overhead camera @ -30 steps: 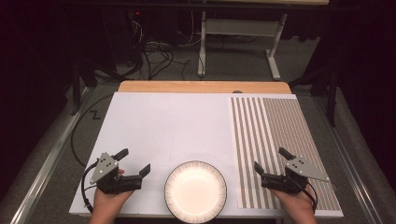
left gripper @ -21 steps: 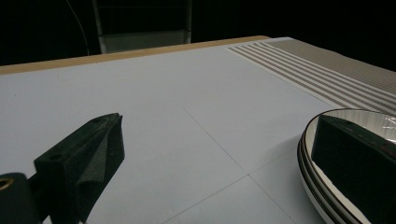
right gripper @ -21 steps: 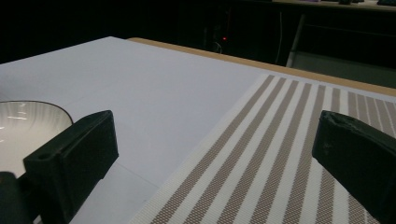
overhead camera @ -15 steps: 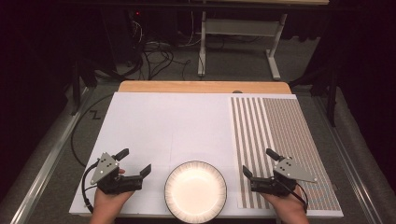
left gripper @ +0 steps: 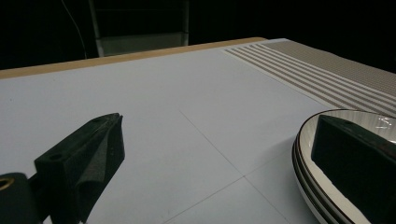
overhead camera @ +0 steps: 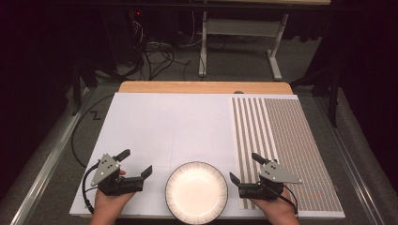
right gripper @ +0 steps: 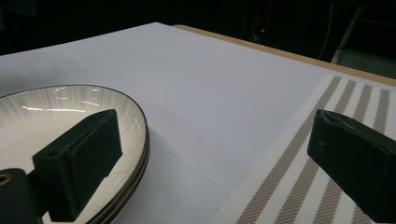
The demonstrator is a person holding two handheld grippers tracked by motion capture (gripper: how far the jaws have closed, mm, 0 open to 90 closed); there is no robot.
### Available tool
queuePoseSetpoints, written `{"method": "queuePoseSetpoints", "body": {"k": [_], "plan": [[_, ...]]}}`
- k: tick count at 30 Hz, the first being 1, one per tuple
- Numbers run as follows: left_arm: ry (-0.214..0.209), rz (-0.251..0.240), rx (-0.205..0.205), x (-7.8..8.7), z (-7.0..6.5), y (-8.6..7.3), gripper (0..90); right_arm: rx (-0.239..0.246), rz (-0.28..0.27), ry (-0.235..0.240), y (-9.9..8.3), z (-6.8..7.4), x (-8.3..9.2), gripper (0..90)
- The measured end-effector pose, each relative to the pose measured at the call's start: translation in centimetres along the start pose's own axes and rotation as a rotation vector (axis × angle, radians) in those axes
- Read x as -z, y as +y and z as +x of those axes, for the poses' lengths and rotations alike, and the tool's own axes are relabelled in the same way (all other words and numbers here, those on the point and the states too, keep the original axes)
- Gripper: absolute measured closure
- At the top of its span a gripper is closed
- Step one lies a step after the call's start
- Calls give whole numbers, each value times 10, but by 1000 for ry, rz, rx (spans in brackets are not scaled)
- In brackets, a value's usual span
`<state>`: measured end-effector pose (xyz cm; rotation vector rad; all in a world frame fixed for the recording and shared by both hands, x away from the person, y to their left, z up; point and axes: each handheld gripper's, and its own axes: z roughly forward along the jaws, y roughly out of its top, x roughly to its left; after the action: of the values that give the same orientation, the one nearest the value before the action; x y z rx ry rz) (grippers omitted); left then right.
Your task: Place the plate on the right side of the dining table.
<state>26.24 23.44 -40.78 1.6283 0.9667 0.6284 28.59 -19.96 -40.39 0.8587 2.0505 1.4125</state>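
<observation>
Round white ceramic plate with a dark rim (overhead camera: 196,192) lying flat, face up, between the two grippers; being round, without a long axis or heading. Left gripper (overhead camera: 136,164) just beside its left edge, jaws spread wide, one jaw overlapping the rim in the left gripper view. Right gripper (overhead camera: 245,168) just beside its right edge, likewise wide, holding nothing, over the brown-striped woven placemat (overhead camera: 281,140).

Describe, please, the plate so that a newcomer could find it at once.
Start at the white table and go to the middle of its near edge, between the left tongs and the right tongs. There sits the plate: round, glossy cream with a thin dark rim, unlike the flat striped mat on the right.
</observation>
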Motion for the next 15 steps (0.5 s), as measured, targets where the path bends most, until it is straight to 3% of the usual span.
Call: {"method": "queuePoseSetpoints", "body": {"k": [7, 15], "plan": [[1, -17, 1, 0, -2, -1, 34, 13, 7, 31, 1, 7, -3, 87], [-4, -11, 11, -1, -3, -1, 49, 12, 26, 61, 0, 3, 2, 256]]}}
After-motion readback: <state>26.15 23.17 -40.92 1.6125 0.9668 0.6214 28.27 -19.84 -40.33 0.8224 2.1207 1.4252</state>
